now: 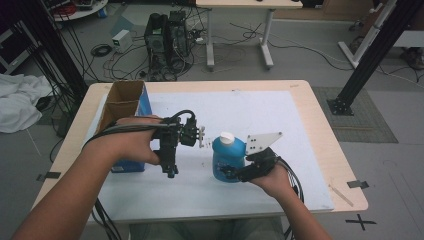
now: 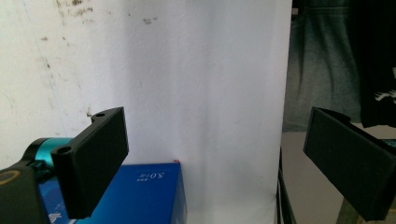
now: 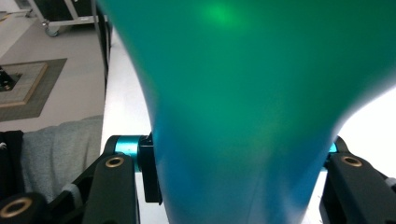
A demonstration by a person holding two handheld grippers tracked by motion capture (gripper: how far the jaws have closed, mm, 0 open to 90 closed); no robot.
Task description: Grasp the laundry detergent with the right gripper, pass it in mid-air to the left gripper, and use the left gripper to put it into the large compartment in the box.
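A blue bottle (image 1: pixel 227 155) with a white cap is held upright just above the white mat, right of centre. My right gripper (image 1: pixel 233 173) is shut on its lower body from the near side. In the right gripper view the bottle (image 3: pixel 243 93) stands blurred and very close between the two jaws of that gripper (image 3: pixel 238 186). My left gripper (image 1: pixel 170 170) is held above the mat to the left of the bottle and apart from it. In the left gripper view its jaws (image 2: pixel 217 116) stand wide open with nothing between them.
An open blue carton (image 1: pixel 125 102) stands at the left of the mat, partly behind my left hand; one corner of the carton (image 2: pixel 144 191) lies under the left jaw. The white mat (image 1: pixel 240 107) covers most of the wooden table (image 1: pixel 325 145). Cables and desks lie beyond.
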